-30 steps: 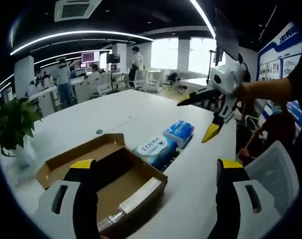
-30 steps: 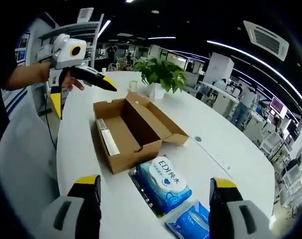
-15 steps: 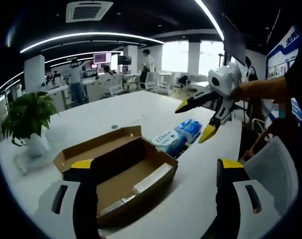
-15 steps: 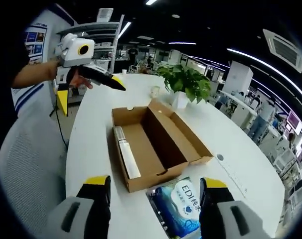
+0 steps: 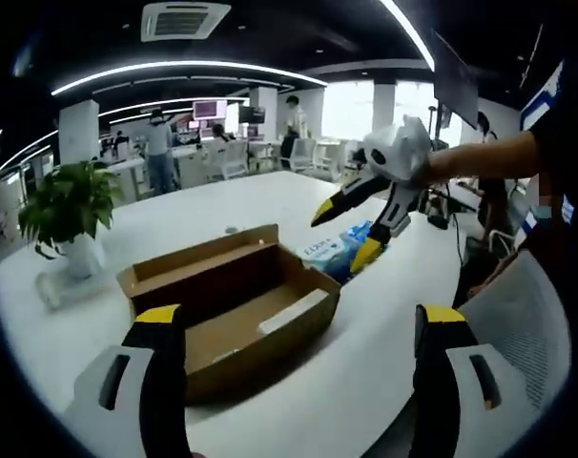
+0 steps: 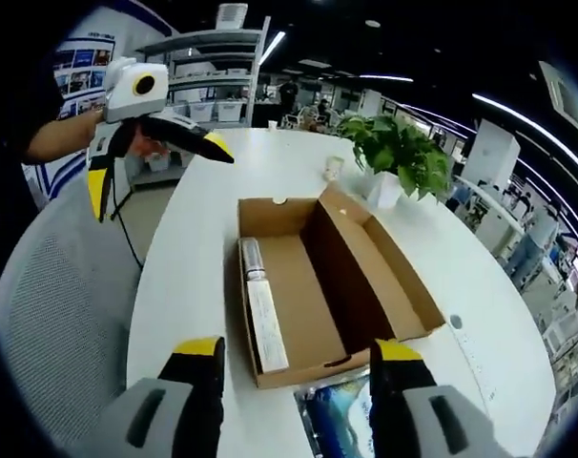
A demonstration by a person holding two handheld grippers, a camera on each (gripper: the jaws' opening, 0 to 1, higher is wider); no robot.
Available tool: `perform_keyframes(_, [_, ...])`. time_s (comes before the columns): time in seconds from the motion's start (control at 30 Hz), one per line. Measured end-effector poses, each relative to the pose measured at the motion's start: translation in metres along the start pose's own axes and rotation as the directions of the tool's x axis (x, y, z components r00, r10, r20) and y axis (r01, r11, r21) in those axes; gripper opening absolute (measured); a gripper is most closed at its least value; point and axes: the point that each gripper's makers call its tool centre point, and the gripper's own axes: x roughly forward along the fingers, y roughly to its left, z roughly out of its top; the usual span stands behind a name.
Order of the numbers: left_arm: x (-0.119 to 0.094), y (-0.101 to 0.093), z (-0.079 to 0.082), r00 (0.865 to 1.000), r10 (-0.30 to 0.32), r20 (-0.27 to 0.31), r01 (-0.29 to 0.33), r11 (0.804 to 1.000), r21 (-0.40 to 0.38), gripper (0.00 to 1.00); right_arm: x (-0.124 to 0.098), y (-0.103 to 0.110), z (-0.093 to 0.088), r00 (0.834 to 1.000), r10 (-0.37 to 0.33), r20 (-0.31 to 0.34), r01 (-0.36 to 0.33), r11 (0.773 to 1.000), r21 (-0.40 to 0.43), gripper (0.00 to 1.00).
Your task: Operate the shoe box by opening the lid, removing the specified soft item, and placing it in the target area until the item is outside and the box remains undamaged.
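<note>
On the long white table [image 6: 189, 248], the brown cardboard shoe box [image 6: 313, 277] stands with its lid folded back, so opening looks done. Blue-and-white soft wipe packs [image 5: 335, 256] lie just beside it, seemingly already removed, while a pale slim carton [image 6: 265, 322] remains inside. The left gripper [image 6: 148, 148] and right gripper [image 5: 351, 219] both hover spread wide, grasping nothing.

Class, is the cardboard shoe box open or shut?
Open: the shoe box shows its inside, its lid folded back.

left tongs [image 6: 155, 157] agape, right tongs [image 5: 351, 229] agape
</note>
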Motion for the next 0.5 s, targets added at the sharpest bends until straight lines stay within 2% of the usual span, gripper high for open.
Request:
perform_keyframes(0.23, [-0.010,-0.001,-0.009,1.000,0.019,-0.004,-0.019,1.000,-0.004,0.99,0.020,0.004,-0.001,0.996,0.076,-0.047,-0.078,0.996,-0.034,0.56])
perform_keyframes(0.37, [-0.020,-0.002,-0.014,0.999,0.032,-0.007,-0.032,0.999,0.006,0.99,0.030,0.001,-0.003,0.994,0.081,-0.070,-0.085,0.995,-0.046,0.51])
perform_keyframes(0.5, [-0.031,-0.004,-0.019,0.999,0.045,-0.005,-0.045,0.999,-0.007,0.99,0.037,0.002,-0.003,0.992,0.105,-0.075,-0.109,0.993,-0.046,0.51])
